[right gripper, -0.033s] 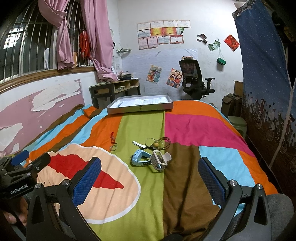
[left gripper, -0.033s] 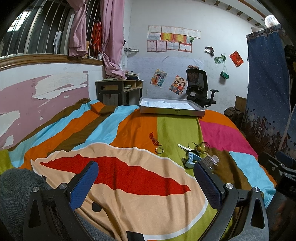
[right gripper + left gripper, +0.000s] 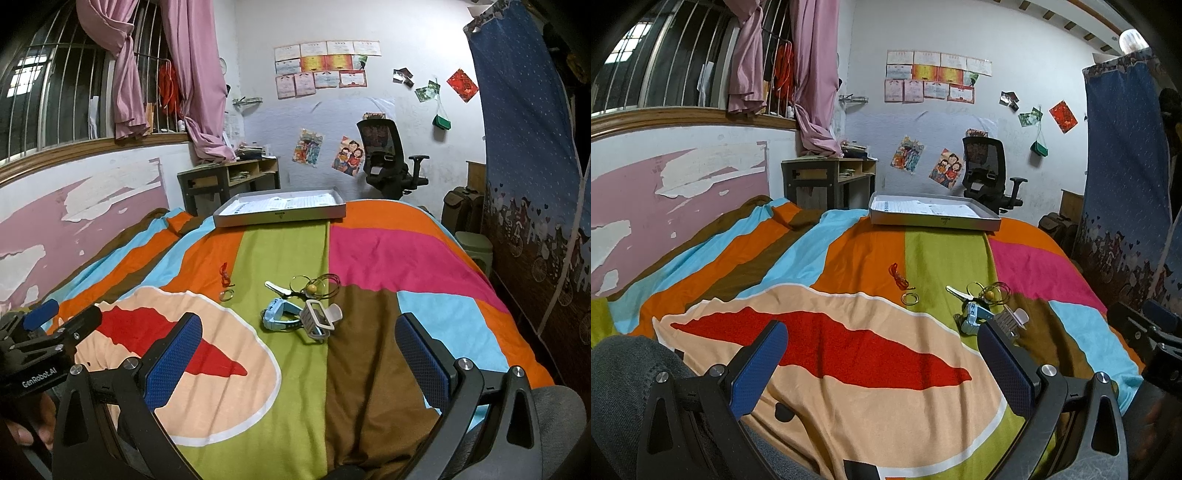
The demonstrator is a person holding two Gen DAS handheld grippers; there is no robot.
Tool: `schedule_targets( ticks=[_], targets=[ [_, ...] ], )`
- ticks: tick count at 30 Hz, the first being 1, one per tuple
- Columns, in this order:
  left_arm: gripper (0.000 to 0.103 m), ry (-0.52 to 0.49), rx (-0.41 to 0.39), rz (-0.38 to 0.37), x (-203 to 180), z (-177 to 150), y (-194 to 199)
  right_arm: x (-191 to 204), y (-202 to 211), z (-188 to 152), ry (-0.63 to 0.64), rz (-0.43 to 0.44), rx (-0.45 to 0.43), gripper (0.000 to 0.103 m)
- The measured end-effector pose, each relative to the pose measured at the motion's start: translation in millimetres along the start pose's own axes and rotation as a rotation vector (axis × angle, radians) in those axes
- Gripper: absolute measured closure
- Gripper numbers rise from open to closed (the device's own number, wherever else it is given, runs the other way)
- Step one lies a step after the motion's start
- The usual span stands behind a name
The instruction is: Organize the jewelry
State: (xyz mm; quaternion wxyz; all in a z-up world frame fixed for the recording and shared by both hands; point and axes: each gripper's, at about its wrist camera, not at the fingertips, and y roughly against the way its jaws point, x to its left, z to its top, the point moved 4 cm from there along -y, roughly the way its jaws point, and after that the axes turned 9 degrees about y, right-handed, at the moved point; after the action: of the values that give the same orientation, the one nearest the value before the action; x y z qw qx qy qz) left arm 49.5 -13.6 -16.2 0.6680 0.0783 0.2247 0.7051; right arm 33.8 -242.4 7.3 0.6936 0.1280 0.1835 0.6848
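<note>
Scene: a bed (image 3: 369,254) under a bright striped cover, with a small heap of jewelry lying loose at its middle.
Change: none to report; the earlier pictures come from this same instant, so nothing can be said to have moved.
Left gripper (image 3: 882,354): spread wide, holding nothing, low over the near end of the bed.
Right gripper (image 3: 299,354): spread wide as well, empty, pointing up the bed toward the heap.
Jewelry: a blue watch (image 3: 280,314) touches a white hair clip (image 3: 321,319); just behind them lie a white key (image 3: 275,287) and thin wire bangles (image 3: 317,284) with a yellow bead.
Apart from the heap: a red string (image 3: 224,275) and a small ring (image 3: 226,294) lie to its left, on the orange and green stripes.
Tray: a shallow grey tray (image 3: 280,216) sits at the far end of the bed, well apart from every piece; only papers show inside it.
Meaning for the task: judging by this layout, the sorting has not begun, and the tray looks the likely place for the pieces.
Next move: probably a reach forward to the nearest piece, the watch or the clip.
</note>
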Motion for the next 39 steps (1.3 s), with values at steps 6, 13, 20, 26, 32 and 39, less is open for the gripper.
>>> schedule_targets(
  ticks=[6,13,20,26,32,39],
  targets=[
    [0.000,-0.005,0.025,-0.044,2.3,8.5,6.6,-10.6,7.7,15.0,-0.051,0.042,-0.025,0.001],
    [0.000,-0.184,0.039,-0.155,-22.6,48.9,-20.5,-33.2,-5.5,63.9,0.016,-0.003,-0.095,0.001],
    [0.000,-0.189,0.153,-0.248,-56.3,65.2,-98.5,-63.6,-80.5,101.5,-0.015,0.033,-0.064,0.001],
    [0.000,-0.141,0.272,-0.295,-69.5,38.0,-166.6,-81.8,-158.5,67.0,-0.068,0.121,0.105,0.001],
    [0.020,-0.213,0.388,-0.340,-80.3,-5.0,-207.7,-66.2,-206.9,16.7,-0.017,0.196,0.274,0.001],
    [0.047,-0.238,0.487,-0.460,-96.7,-29.8,-227.9,-52.7,-245.1,-16.9,-0.063,0.303,0.416,0.018]
  ],
)
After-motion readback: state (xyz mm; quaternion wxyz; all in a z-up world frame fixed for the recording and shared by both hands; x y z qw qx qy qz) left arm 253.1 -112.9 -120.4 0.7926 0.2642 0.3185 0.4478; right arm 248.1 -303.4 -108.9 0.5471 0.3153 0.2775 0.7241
